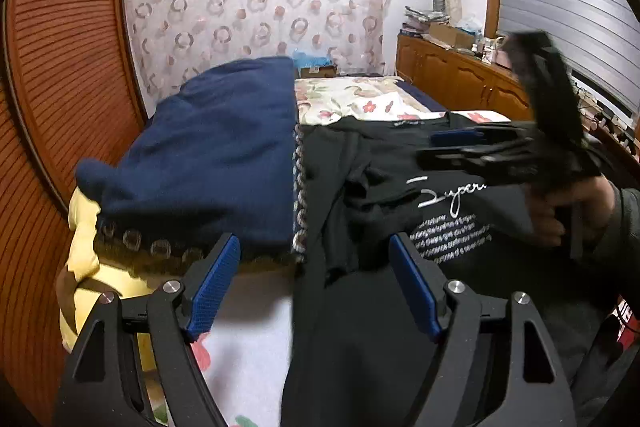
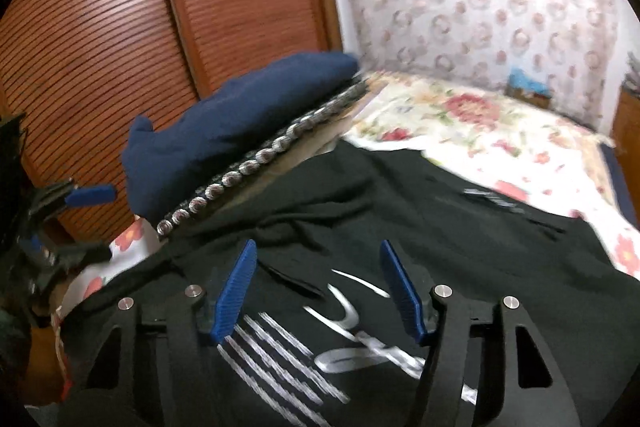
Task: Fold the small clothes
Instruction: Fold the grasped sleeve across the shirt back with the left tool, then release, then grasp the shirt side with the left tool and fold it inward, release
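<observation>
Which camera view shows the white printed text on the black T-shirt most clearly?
The left wrist view: the white print on the black T-shirt is sharp, unobstructed, with a script word above text rows. In the right wrist view the print is motion-blurred and partly hidden behind the right gripper.

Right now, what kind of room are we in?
Most likely a bedroom. There is a bed with a flowery cover, a wooden slatted wardrobe beside it, and a low wooden cabinet by the wall. A black T-shirt lies on the bed.
</observation>
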